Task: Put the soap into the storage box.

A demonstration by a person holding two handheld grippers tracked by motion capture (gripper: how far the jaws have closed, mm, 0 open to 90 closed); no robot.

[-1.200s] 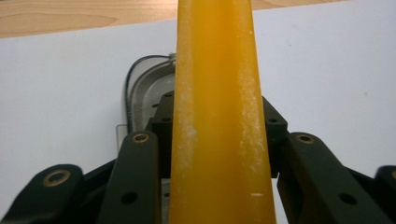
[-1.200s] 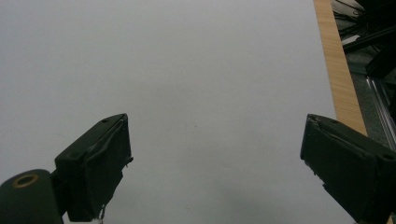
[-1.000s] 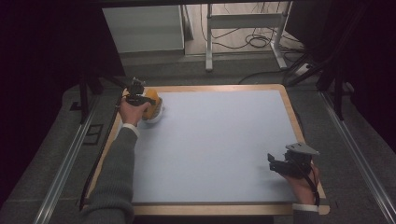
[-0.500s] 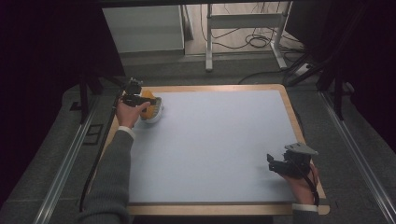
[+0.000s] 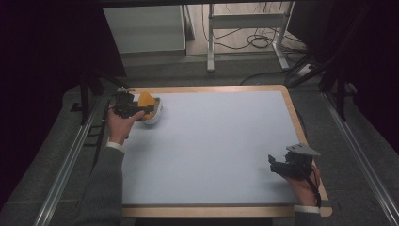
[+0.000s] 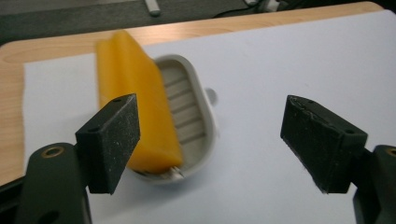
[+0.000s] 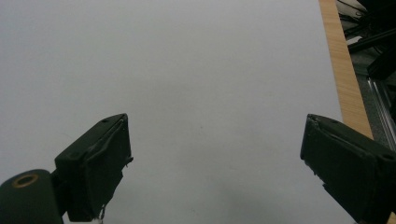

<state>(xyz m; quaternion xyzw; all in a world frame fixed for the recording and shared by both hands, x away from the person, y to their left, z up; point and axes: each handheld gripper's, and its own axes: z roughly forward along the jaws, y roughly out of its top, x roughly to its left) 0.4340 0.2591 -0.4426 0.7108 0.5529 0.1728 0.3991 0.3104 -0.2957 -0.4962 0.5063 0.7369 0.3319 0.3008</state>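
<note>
Black rubber pads of the left gripper (image 6: 210, 140) are seen spread wide, having just been opening, with nothing held. Just beyond them, a yellow sponge block (image 6: 135, 107) is propped in a white ribbed oval dish (image 6: 191, 116) at the light blue mat's (image 5: 211, 141) corner. The right gripper (image 7: 219, 172) is held open, empty.

Yellow sponge (image 6: 135, 102), just beyond the left gripper (image 6: 215, 140): soft, matt foam, finely porous, resting in a smooth, semi-glossy white plastic dish (image 6: 196, 121) with ribbed floor. Gripper pads (image 6: 112, 140): black, matt, grainy rubber with scuffed edges. Beneath both claws, a smooth matt pale-blue mat (image 5: 221, 141) on a satin-finished wooden board (image 5: 301, 122).
</note>
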